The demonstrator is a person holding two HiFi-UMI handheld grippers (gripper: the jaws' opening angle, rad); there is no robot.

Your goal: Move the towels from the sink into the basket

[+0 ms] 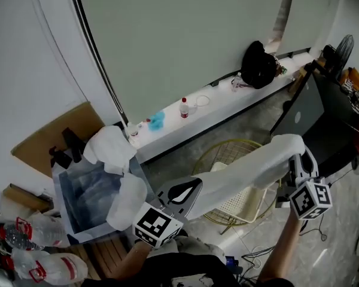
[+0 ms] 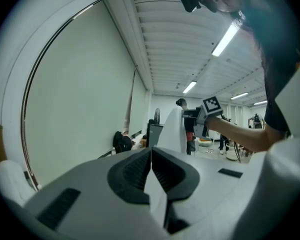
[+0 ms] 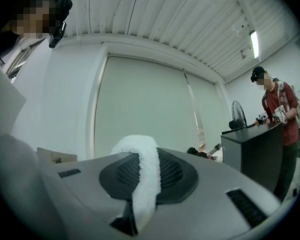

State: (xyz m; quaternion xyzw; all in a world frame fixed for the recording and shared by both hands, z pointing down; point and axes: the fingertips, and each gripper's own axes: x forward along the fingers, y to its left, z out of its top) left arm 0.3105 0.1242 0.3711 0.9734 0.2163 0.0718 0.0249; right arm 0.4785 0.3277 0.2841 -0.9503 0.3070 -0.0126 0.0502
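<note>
The held towel stretches from the left gripper to the right gripper above the near part of the basket, barring that side; the far part of its mouth lies open from above. To the left, draped towels crowd the right rim of the sink. A dark cabinet closes the far right, and a ledge runs along the far side

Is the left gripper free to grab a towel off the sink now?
Probably not yet: the left gripper is shut on a towel stretched to the right gripper above the basket. It must let go first.
</note>
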